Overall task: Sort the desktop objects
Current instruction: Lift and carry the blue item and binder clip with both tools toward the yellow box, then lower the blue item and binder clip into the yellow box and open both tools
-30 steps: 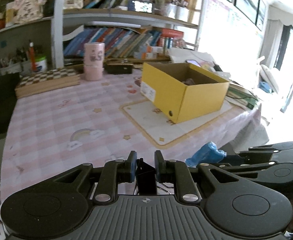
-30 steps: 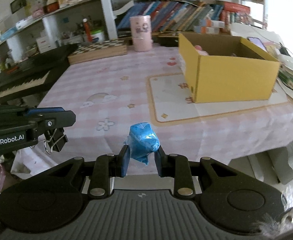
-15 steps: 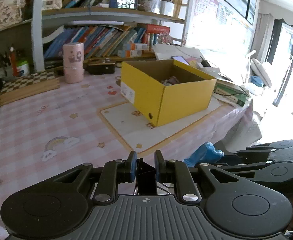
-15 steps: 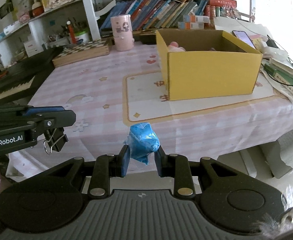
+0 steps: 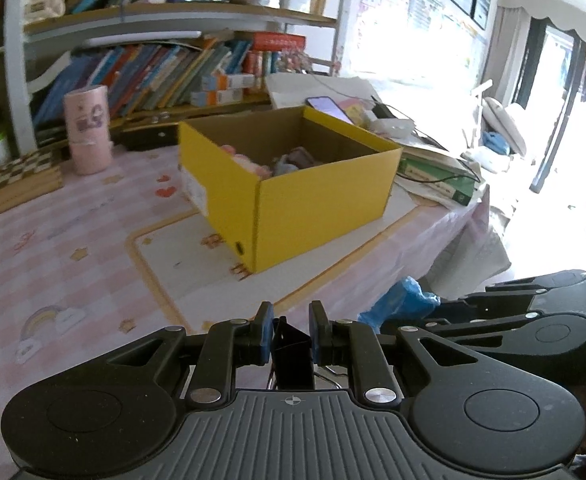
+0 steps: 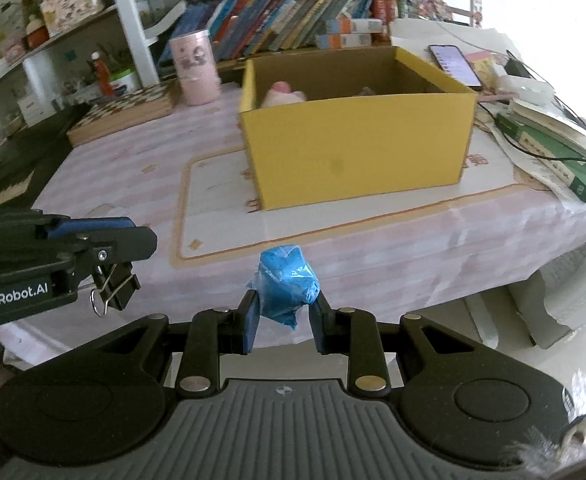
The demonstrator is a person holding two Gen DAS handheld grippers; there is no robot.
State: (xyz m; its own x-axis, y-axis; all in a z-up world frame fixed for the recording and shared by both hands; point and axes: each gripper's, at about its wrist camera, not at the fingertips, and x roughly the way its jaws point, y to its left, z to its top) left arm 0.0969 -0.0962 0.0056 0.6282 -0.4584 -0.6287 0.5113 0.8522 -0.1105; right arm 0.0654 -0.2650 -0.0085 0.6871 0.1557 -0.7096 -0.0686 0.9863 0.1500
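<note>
While clamped, blue wad (image 6: 287, 286) sits between right tongs (image 6: 285, 322).

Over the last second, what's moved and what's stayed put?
Both grippers have carried their loads toward the yellow box, which now looms larger and nearer in both wrist views. Nothing was picked up or released. The left gripper stays shut on the black binder clip and the right gripper stays shut on the blue crumpled wrapper. The box, the pink cup and the checkered board sit where they were.
</note>
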